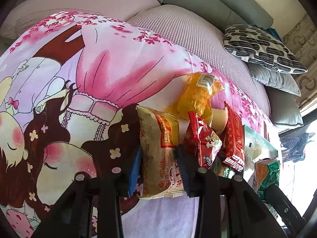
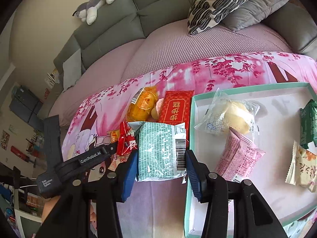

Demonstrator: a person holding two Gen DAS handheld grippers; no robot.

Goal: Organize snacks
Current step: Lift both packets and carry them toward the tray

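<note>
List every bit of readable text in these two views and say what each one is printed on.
"GenRobot.AI": on the left gripper, along its arm.
"Data Acquisition System": same gripper's body.
"步步糕", upside down: red packet.
"nice": red-and-white wrapper.
Print and barcodes on the tan packet, teal packet, pink packet and orange packet: too small or blurred.

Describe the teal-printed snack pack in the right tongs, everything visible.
The teal-printed pack is a sealed, glossy plastic pouch, pillow-shaped and plump, covered in fine white text on teal, with a white panel and barcode along its right edge and crimped white ends. It sits between the blue pads of the right tongs, which look closed on its sides, lengthwise along the fingers. It is over the pink cartoon sheet, just left of the mint-rimmed tray. Behind it lie red wrappers.
</note>
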